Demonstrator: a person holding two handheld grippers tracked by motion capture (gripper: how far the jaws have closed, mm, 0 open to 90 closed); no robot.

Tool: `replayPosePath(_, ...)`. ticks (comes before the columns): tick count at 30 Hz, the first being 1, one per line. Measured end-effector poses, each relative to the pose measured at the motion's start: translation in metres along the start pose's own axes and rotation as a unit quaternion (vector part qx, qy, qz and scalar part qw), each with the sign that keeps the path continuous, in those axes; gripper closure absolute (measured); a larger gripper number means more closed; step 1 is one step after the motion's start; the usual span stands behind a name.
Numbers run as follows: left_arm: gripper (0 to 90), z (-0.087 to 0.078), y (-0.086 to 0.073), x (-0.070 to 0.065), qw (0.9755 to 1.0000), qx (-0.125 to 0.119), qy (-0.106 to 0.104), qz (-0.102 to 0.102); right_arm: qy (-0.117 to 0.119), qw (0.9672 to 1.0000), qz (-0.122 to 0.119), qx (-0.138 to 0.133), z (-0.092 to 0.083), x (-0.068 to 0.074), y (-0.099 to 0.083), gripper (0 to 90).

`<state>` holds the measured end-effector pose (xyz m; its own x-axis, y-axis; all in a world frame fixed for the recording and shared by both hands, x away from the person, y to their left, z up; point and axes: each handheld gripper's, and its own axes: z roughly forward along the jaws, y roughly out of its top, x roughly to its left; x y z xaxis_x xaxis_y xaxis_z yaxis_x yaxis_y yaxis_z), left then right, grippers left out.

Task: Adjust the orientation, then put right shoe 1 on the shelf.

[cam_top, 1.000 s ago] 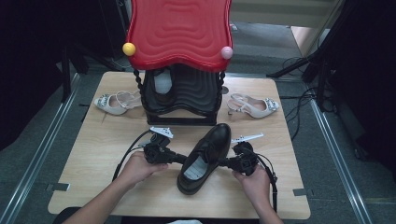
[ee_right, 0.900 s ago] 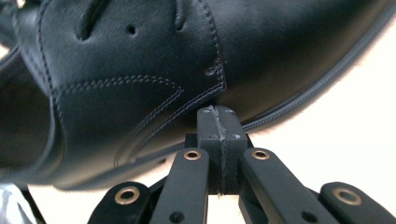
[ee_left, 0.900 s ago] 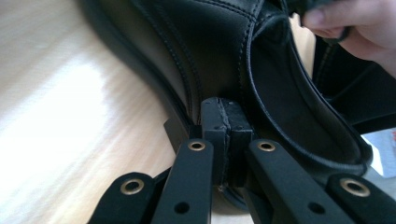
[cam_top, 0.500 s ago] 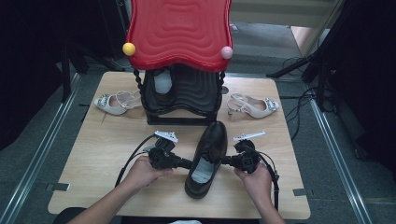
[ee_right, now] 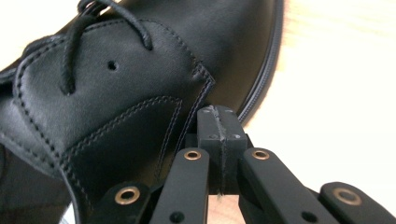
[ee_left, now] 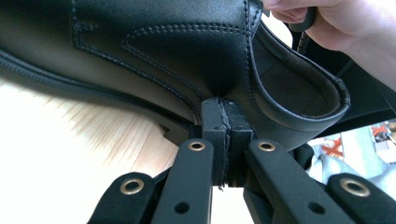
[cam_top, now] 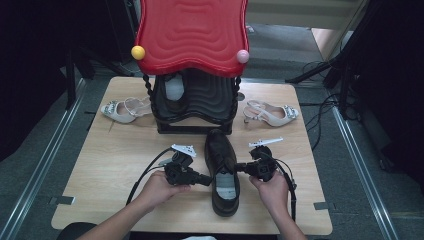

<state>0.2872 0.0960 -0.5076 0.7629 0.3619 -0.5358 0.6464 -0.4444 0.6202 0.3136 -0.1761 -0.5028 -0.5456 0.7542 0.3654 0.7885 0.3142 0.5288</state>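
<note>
A black lace-up leather shoe point(cam_top: 220, 152) lies on the wooden table point(cam_top: 112, 165), its toe toward the rack and its heel toward me. My left gripper point(cam_top: 208, 179) is shut, its tips against the shoe's left side near the heel opening. My right gripper point(cam_top: 240, 168) is shut too and presses on the opposite side. In the left gripper view the closed jaws touch the shoe point(ee_left: 163, 51) just above its sole. In the right gripper view the closed jaws meet the shoe point(ee_right: 116, 93) below the laces. Nothing sits between either pair of jaws.
A black shoe rack point(cam_top: 195, 107) with a wavy red top point(cam_top: 192, 32) stands at the back middle, another dark shoe point(cam_top: 175, 92) inside it. A pale heeled sandal point(cam_top: 122, 110) lies left of the rack and its mate point(cam_top: 270, 114) lies right of it.
The shoe has swung from a diagonal lie to nearly straight, toe toward the rack. My left gripper has moved right with it; the right one has barely shifted.
</note>
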Motion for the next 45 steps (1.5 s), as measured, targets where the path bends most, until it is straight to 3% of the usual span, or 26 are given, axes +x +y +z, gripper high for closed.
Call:
replayPosePath(3, 90.0, 0.001, 0.001, 0.0, 1.0, -0.001, -0.001, 0.005, 0.0, 1.0, -0.002, 0.0, 0.0, -0.001, 0.002, 90.0)
replayPosePath(8, 88.0, -0.013, 0.004, 0.007, 0.9998, -0.011, 0.006, -0.013, 0.011, 0.9998, -0.001, -0.016, -0.006, -0.006, 0.002, 90.0)
replayPosePath(12, 78.5, -0.032, 0.008, 0.009, 0.9995, -0.027, 0.018, -0.001, 0.014, 0.9998, 0.011, -0.009, -0.011, -0.006, 0.0, 84.6)
replayPosePath(16, 68.4, -0.044, 0.011, 0.009, 0.9991, -0.026, 0.033, 0.006, 0.032, 0.9986, 0.03, -0.03, -0.023, -0.004, 0.001, 80.5)
replayPosePath(18, 68.4, -0.052, 0.014, 0.008, 0.9979, -0.036, 0.05, 0.019, 0.039, 0.998, 0.033, -0.036, -0.028, -0.002, 0.002, 75.8)
replayPosePath(22, 66.2, -0.066, 0.019, 0.009, 0.9973, -0.053, 0.047, 0.019, 0.048, 0.9979, 0.028, -0.034, -0.031, 0.002, 0.001, 75.7)
replayPosePath(25, 67.8, -0.074, 0.023, 0.009, 0.9972, -0.053, 0.047, 0.022, 0.051, 0.9975, 0.035, -0.034, -0.034, 0.005, 0.001, 73.5)
replayPosePath(28, 79.2, -0.084, 0.027, 0.009, 0.9957, -0.073, 0.048, 0.031, 0.06, 0.9969, 0.037, -0.034, -0.042, 0.01, 0.003, 71.8)
replayPosePath(31, 86.1, -0.09, 0.034, 0.008, 0.9956, -0.065, 0.057, 0.038, 0.063, 0.9969, 0.036, -0.031, -0.047, 0.013, 0.006, 69.4)
replayPosePath(35, 88.2, -0.098, 0.047, 0.004, 0.9948, -0.06, 0.066, 0.049, 0.065, 0.9968, 0.044, -0.011, -0.052, 0.018, 0.009, 66.8)
replayPosePath(41, 85.9, -0.117, 0.075, -0.003, 0.9937, -0.067, 0.065, 0.062, 0.074, 0.9969, 0.024, 0.01, -0.062, 0.043, 0.014, 64.4)
replayPosePath(45, 90.0, -0.128, 0.089, -0.008, 0.9924, -0.075, 0.067, 0.07, 0.082, 0.996, 0.023, 0.028, -0.06, 0.053, 0.016, 63.6)
